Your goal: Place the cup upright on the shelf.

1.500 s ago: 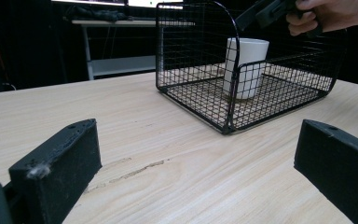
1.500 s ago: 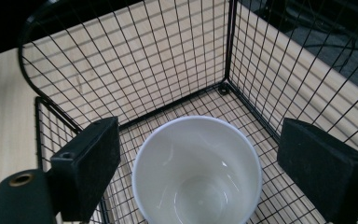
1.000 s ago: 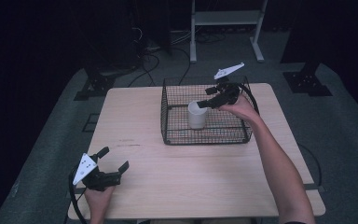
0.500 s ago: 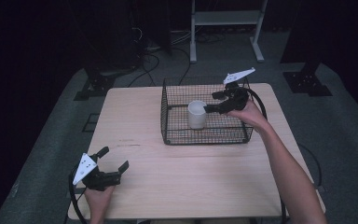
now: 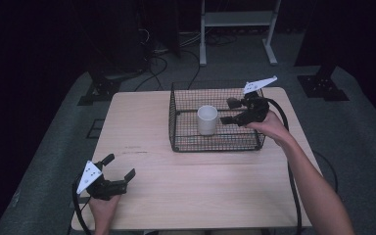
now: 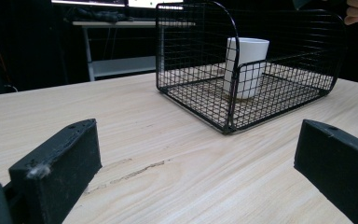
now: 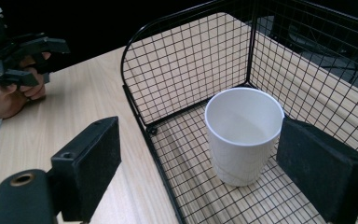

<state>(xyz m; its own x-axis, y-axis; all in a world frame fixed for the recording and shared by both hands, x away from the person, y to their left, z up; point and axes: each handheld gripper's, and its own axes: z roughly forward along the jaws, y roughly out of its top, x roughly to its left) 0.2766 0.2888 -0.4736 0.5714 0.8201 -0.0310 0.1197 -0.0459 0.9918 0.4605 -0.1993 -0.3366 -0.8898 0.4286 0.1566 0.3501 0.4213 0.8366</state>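
Jaws of the left gripper (image 5: 119, 167) stand wide apart with nothing between them but bare board; jaws of the right gripper (image 5: 231, 111) also stand parted and empty, the pads clear of the cup. Taking the black wire-mesh basket (image 5: 176, 117) as landmark: the left gripper, held in the person's left hand (image 5: 104, 205), rests on the pale wooden table (image 5: 142, 132) well to the left of the basket and nearer the person, close to the table's near left corner, its grey three-cornered plate uppermost. In the left gripper view its two black jaws (image 6: 56, 168) frame the table, with the basket (image 6: 191, 56) beyond them, open at the top. Inside the basket, upright on its mesh floor and left of the middle, stands the white round paper cup (image 5: 207, 119), mouth up and empty as far as the right gripper view shows (image 7: 244, 133); it is apart from the basket walls. To the right of the cup, over the right part of the basket and above its rim, hangs the right gripper, held in the person's right hand (image 5: 269, 128), its jaws pointing toward the cup and near it without touching. In the right gripper view the cup lies between the lines of the two jaws but farther off than their tips; one basket corner (image 7: 249, 70) rises behind it, and the left gripper (image 7: 32, 58) shows far off beyond the basket's edge.
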